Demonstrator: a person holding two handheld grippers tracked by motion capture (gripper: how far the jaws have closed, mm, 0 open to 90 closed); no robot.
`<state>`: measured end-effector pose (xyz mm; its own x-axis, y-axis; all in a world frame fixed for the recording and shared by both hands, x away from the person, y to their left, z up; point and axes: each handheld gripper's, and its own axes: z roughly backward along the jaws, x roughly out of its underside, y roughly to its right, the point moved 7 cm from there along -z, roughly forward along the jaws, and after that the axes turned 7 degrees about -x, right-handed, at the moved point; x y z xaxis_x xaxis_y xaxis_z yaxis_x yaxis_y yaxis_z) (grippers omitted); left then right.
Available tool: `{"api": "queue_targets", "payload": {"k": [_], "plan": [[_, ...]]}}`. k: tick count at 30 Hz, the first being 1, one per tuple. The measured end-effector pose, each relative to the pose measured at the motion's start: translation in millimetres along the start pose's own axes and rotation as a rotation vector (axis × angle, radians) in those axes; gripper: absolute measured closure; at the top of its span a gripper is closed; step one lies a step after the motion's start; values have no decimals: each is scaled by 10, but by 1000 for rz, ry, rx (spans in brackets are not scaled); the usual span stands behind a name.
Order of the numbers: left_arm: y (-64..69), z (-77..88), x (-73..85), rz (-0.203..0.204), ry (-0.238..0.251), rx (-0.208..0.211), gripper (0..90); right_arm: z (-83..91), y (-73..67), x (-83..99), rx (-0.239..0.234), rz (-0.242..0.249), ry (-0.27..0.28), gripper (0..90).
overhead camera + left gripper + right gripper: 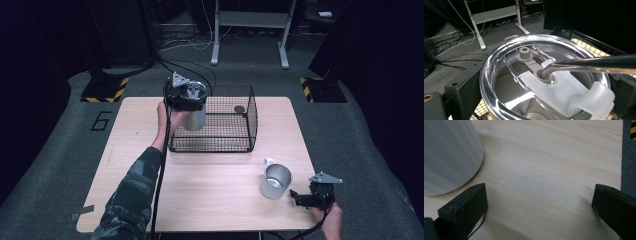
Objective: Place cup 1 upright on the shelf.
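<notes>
— While the left forearm reaches forward across the table [130, 165], what does the left gripper [186, 96] hold?
— A steel tumbler [195, 117], upright, jaws clamped on it at the left edge of the wire basket [235, 142]; its clear lid [544, 82] carries a bent metal straw [589, 63].
— Any writing?
— A "6" [101, 121] on the floor.
— And rightward?
— A metal mug [275, 181] stands upright, mouth up; the right gripper [306, 199], jaws apart, rests just beside it.

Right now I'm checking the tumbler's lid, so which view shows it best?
The left gripper view: the clear lid with its straw is close up. The high view shows the tumbler small, in the left gripper, at the wire basket.
</notes>
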<state>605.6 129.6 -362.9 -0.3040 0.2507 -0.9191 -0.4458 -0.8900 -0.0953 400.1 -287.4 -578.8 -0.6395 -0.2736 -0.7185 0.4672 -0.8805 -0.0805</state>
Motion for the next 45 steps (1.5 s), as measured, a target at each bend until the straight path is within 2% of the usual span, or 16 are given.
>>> {"api": "queue_targets", "payload": {"k": [15, 30, 45], "plan": [[9, -138, 129, 6, -30, -14, 41, 1, -3, 1, 0, -2, -1, 0], [-43, -225, 244, 13, -43, -44, 41, 1, -3, 1, 1, -1, 0, 0], [-67, -326, 343, 25, -65, -52, 41, 1, -8, 2, 2, -6, 0, 0]]}}
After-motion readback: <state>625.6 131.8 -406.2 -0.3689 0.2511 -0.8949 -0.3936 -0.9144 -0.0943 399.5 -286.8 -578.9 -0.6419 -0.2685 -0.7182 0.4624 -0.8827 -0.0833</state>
